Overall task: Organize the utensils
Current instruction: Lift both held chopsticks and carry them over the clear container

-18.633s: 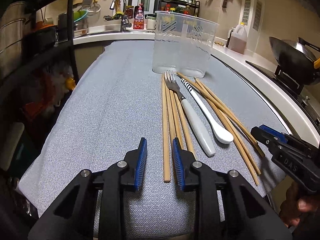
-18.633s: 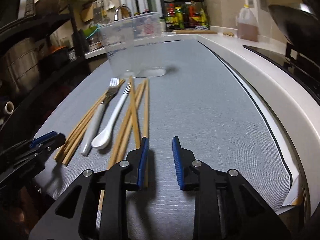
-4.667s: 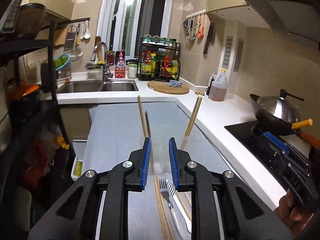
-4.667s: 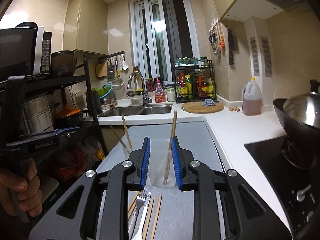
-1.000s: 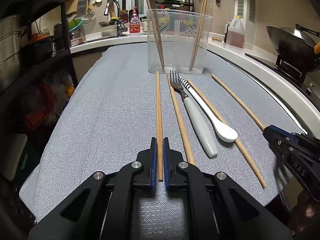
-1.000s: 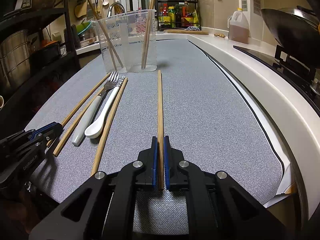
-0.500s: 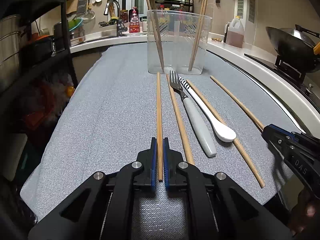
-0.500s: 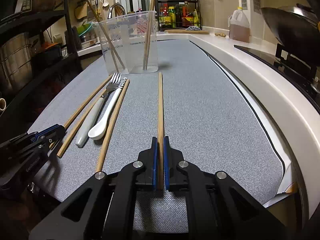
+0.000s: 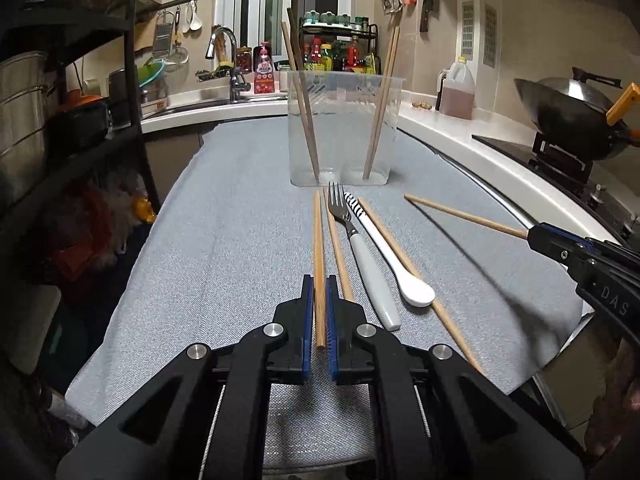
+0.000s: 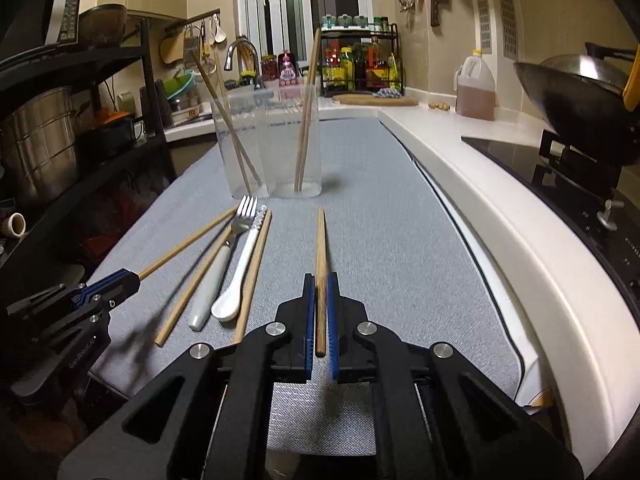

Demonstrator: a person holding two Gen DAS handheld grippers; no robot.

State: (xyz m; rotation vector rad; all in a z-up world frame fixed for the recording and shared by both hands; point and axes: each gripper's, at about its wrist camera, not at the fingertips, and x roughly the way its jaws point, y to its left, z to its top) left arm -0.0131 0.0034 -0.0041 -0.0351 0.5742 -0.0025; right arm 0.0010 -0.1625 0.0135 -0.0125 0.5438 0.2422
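the left gripper [image 9: 319,312] is clamped on one chopstick [image 9: 319,248], the right gripper [image 10: 320,312] on another chopstick [image 10: 321,248], both lifted over the grey mat's [image 9: 240,240] near edge; clear container [image 9: 344,128] stands toward its far edge.

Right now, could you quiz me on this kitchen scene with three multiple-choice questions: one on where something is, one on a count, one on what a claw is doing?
1. Where does the fork lie?
A. In the clear container
B. On the grey mat, beside the spoon
C. On the stove

2. How many chopsticks lie loose on the mat, held by neither gripper?
A. Two
B. Five
C. None

3. What is the right gripper doing?
A. Open and empty
B. Shut on a chopstick
C. Shut on the spoon

Answers:
1 B: fork and spoon lie side by side on the mat.
2 A: one lies left of the fork, one right of the spoon.
3 B: its blue pads pinch the stick's near end.
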